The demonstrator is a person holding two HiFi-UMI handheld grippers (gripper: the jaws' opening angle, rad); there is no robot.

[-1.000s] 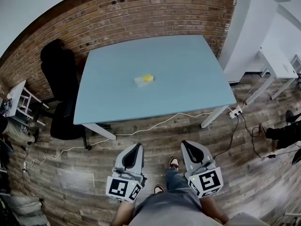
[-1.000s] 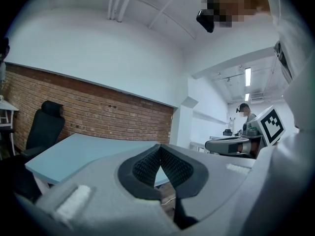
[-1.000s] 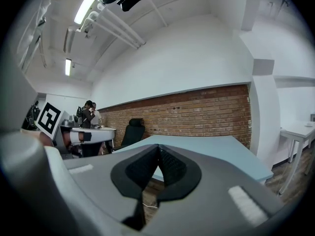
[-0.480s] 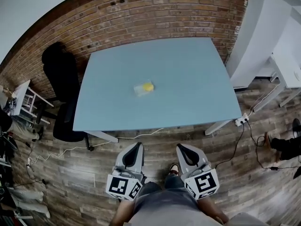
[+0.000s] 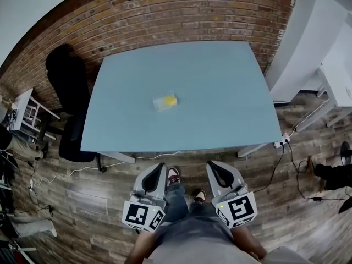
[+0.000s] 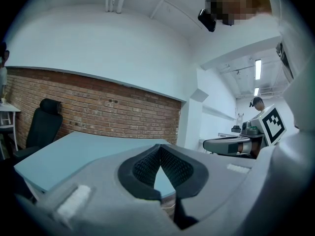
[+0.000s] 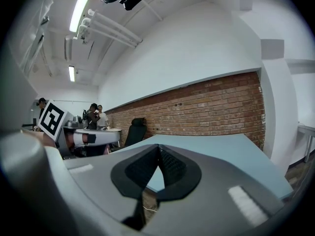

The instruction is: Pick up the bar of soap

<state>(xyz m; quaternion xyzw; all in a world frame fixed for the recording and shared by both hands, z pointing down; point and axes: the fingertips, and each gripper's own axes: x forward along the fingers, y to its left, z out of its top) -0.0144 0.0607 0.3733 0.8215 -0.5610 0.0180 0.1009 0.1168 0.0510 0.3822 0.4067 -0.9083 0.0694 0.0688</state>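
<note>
— Brick wall [image 5: 165,15] at the back, a pale blue table [image 5: 231,81] in front of it, wood-plank floor [image 5: 82,199] all round. How do the jaws stand?

— Both pairs are pressed together. In the left gripper view the left gripper [image 6: 158,147] has its 2 ribbed black pads meeting at the tips with nothing between them. Only a sliver of tabletop shows through the wedge-shaped gap lower down. The right gripper [image 7: 158,146] reads the same in its own view: tips touching, nothing pinched.

— Where do they sit relative to the table?

— In the head view they are side by side over the floor, on the near side of the table, just short of its near edge and pointing toward it. The person's shoes [image 5: 174,175] show between them, and each marker cube faces back toward the person.

— And the soap?

— The yellow bar of soap [image 5: 171,100] lies near the middle of the tabletop, a little left of centre, with a clear wrapper [image 5: 160,104] under or around it; I cannot tell which. It is well apart from both grippers and nothing touches it.

— Anything else around?

— A black office chair [image 5: 69,92] stands at the table's left side. A white cable [image 5: 66,175] trails over the floor below the near edge, and a white power strip [image 5: 281,142] lies by the table's near right leg. A white desk [image 5: 335,70] is off to the right, and another person's legs [image 5: 330,172] reach in at the right edge. In the right gripper view 2 people [image 7: 96,114] stand far off at the left.
</note>
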